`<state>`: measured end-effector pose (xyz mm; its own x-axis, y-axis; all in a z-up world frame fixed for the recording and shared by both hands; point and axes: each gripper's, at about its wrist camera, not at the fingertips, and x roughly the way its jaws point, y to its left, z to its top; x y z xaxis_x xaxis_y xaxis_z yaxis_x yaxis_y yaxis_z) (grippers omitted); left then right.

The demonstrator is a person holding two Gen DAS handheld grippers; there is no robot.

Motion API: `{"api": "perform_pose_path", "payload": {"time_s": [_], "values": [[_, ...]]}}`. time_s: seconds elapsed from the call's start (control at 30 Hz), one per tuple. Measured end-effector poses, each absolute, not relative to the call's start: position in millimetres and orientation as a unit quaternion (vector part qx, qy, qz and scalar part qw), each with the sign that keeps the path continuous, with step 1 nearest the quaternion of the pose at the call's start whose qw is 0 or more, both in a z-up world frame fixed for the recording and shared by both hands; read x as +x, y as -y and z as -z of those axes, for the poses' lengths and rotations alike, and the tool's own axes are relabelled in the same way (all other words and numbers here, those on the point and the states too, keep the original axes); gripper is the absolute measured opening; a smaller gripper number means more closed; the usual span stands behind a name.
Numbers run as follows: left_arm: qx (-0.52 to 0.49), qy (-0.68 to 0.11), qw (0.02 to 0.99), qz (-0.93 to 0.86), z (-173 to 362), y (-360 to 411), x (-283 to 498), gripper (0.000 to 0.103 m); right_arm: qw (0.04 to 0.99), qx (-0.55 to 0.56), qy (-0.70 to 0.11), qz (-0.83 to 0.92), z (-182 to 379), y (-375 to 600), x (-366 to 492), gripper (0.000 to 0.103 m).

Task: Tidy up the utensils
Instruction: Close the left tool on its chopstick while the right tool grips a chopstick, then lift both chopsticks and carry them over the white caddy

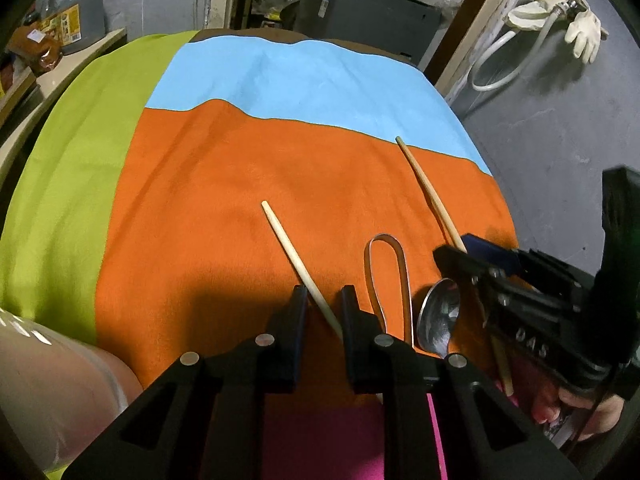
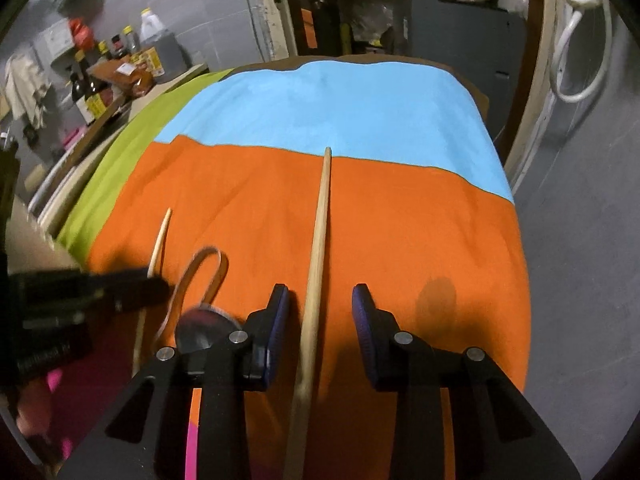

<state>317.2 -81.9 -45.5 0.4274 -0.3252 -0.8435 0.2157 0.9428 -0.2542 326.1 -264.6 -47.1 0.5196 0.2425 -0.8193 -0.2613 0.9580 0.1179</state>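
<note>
Two pale wooden chopsticks lie on the orange cloth (image 1: 240,208). The left chopstick (image 1: 288,244) runs slantwise between the fingers of my left gripper (image 1: 323,300), which stands narrowly open with cloth showing on both sides of the stick. The right chopstick (image 2: 320,232) passes between the blue pads (image 2: 280,312) of my right gripper (image 2: 320,300), which is open with clear gaps. Between the two sticks lie a metal spoon (image 1: 438,316) and a tan looped strip (image 1: 388,276). In the left wrist view the right gripper (image 1: 460,246) straddles the right chopstick (image 1: 424,184).
The table bears blue (image 1: 300,84), green (image 1: 76,168) and pink (image 1: 320,432) cloths besides the orange one. A clear plastic container (image 1: 44,380) stands at the near left. A side shelf with bottles (image 2: 92,92) is at the left. Grey floor (image 2: 580,240) lies past the table's right edge.
</note>
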Motion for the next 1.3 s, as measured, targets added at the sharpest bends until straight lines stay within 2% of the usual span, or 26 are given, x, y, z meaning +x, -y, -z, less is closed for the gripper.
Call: {"api": "perform_pose_path", "payload": {"time_s": [0.03, 0.07, 0.13, 0.47, 0.9, 1.3], "values": [[-0.053, -0.511, 0.843, 0.159, 45.1, 81.9, 317.0, 0.013, 0.870, -0.004, -0.471, -0.146, 47.6, 264.8, 327.4, 0.009], [-0.055, -0.512, 0.842, 0.159, 45.4, 82.3, 316.7, 0.012, 0.869, 0.002, -0.473, -0.147, 47.7, 265.4, 327.8, 0.007], [-0.059, -0.518, 0.838, 0.161, 45.8, 82.6, 315.8, 0.002, 0.867, 0.024, -0.474, -0.152, 47.1, 269.2, 326.0, 0.006], [-0.057, -0.480, 0.857, 0.180, 30.9, 84.6, 288.8, 0.002, 0.883, 0.085, -0.430, -0.167, 30.4, 281.1, 297.8, 0.005], [-0.067, -0.286, 0.937, 0.191, -29.7, 66.8, 240.5, 0.002, 0.953, 0.060, -0.230, -0.185, -28.3, 249.9, 234.1, 0.005], [-0.042, -0.178, 0.967, 0.178, -78.7, 34.4, 216.0, 0.002, 0.973, 0.047, -0.088, -0.209, -69.6, 210.4, 206.1, 0.005]]}}
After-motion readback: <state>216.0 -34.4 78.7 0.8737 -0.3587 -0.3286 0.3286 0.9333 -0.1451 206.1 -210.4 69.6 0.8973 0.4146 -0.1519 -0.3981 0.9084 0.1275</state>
